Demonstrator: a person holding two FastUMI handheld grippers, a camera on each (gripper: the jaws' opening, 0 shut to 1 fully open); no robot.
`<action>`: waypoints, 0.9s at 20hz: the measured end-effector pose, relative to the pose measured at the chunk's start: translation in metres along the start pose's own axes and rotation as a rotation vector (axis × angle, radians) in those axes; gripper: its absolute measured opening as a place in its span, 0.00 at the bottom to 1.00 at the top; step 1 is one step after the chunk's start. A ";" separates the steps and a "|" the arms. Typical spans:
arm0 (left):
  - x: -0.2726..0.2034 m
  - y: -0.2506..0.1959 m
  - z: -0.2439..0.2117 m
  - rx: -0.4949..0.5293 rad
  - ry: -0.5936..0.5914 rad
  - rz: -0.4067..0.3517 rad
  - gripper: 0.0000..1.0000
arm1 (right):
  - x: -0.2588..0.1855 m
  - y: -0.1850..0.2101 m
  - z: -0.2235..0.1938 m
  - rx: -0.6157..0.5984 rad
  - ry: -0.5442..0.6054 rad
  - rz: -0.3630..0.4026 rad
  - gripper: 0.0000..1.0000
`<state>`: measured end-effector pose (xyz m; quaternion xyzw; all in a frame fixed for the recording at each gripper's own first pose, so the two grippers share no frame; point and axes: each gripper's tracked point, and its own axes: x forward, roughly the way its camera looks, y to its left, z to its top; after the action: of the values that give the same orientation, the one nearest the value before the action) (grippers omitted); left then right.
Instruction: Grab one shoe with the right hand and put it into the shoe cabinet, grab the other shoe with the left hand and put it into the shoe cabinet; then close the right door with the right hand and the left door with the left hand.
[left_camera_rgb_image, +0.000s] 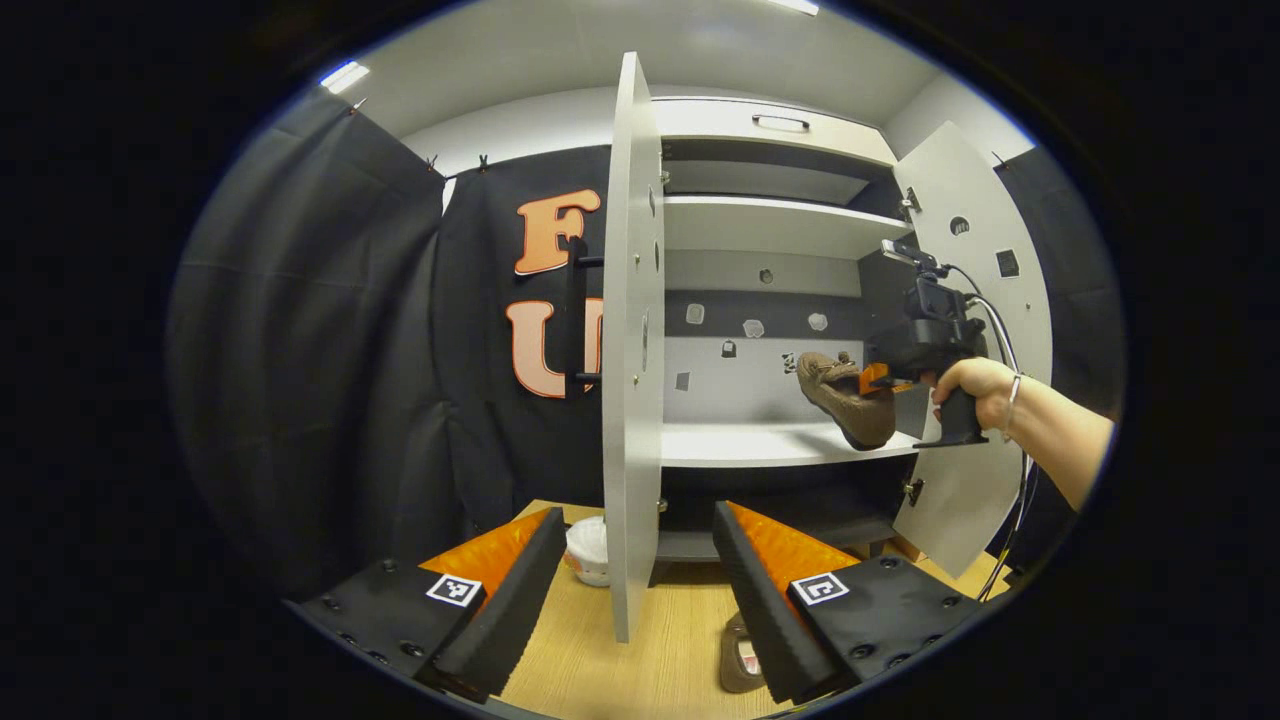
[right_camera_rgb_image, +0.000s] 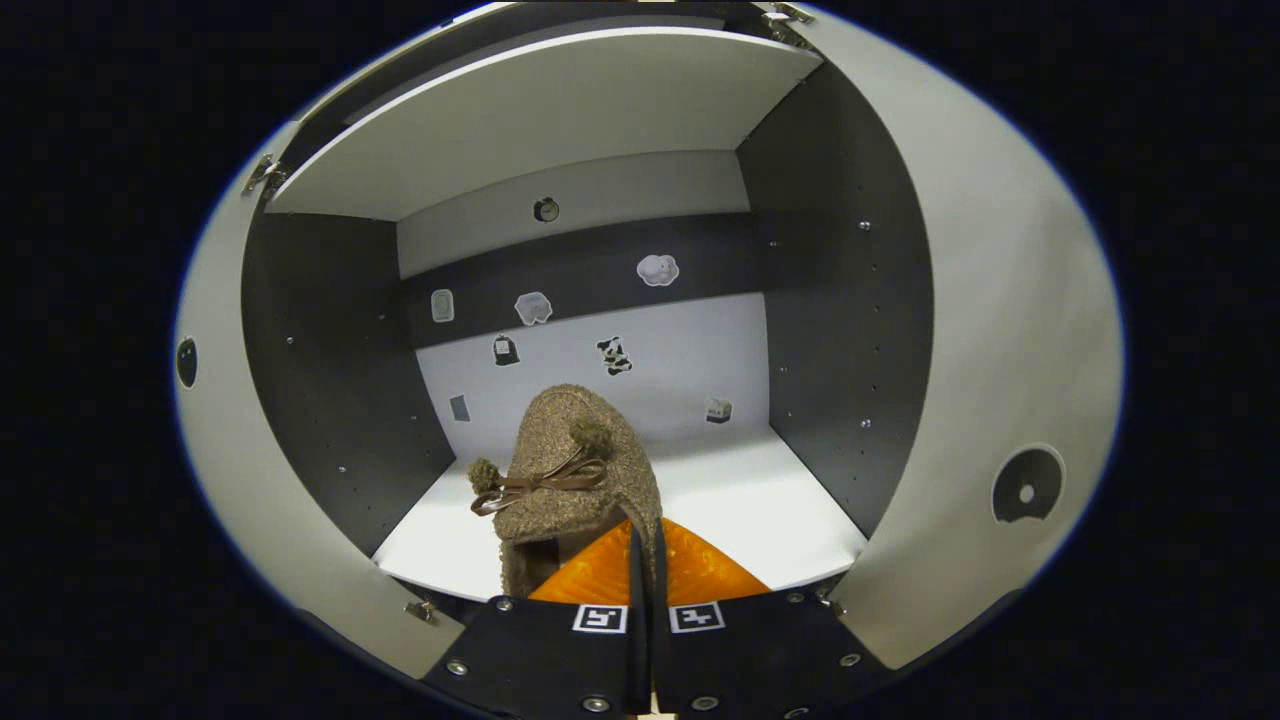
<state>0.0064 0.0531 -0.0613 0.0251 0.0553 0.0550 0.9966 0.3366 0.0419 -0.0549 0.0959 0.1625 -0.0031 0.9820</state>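
inside the shoe cabinet (right_camera_rgb_image: 560, 110), right gripper (right_camera_rgb_image: 645, 560) fingers pinch a brown shoe (right_camera_rgb_image: 575, 470); left gripper (left_camera_rgb_image: 640, 590) fingers spread.

A bare forearm with a thin bracelet (left_camera_rgb_image: 1012, 392) at the wrist extends from the right. The left gripper (left_camera_rgb_image: 640, 590) carries square black-and-white markers (left_camera_rgb_image: 455, 589) and dark screws on black plates. Cables (left_camera_rgb_image: 1005, 350) loop behind the right gripper (left_camera_rgb_image: 880, 378).
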 end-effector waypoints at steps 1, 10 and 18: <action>0.000 0.003 -0.003 0.000 0.003 0.007 0.97 | 0.012 -0.002 0.001 -0.009 0.005 -0.013 0.01; 0.011 0.014 -0.014 0.019 0.038 0.037 0.97 | 0.088 -0.016 -0.027 0.017 0.121 -0.073 0.02; 0.003 0.007 -0.017 0.012 0.037 0.015 0.97 | 0.051 -0.010 0.003 -0.007 0.006 -0.046 0.25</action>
<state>0.0065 0.0608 -0.0776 0.0303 0.0741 0.0628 0.9948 0.3858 0.0328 -0.0707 0.0888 0.1677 -0.0251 0.9815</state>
